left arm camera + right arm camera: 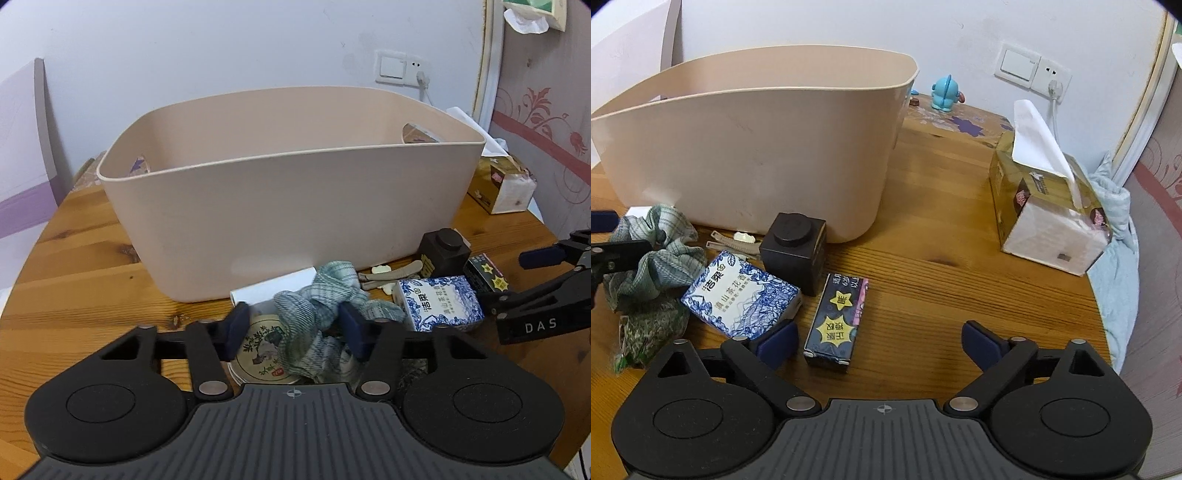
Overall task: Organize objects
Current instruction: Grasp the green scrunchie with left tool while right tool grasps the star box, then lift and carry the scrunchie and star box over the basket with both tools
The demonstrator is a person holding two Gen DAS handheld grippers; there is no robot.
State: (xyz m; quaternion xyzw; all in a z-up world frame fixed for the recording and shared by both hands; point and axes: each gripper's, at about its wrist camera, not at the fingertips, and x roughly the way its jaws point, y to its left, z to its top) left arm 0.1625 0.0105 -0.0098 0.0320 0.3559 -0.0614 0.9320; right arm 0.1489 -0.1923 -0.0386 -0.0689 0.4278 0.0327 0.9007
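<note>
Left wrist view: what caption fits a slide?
Left gripper straddling a green cloth before a beige bin.

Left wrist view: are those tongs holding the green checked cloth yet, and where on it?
Not clearly. The left tongs straddle a bunched fold in the middle of the cloth, pads apparently touching it. The right tongs hold nothing.

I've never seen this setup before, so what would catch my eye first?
The big beige tub dominates the back of the wooden table. In front of it sits a clutter of small things, where the left tongs straddle a green checked cloth. The right tongs hang open by a dark starred box.
</note>
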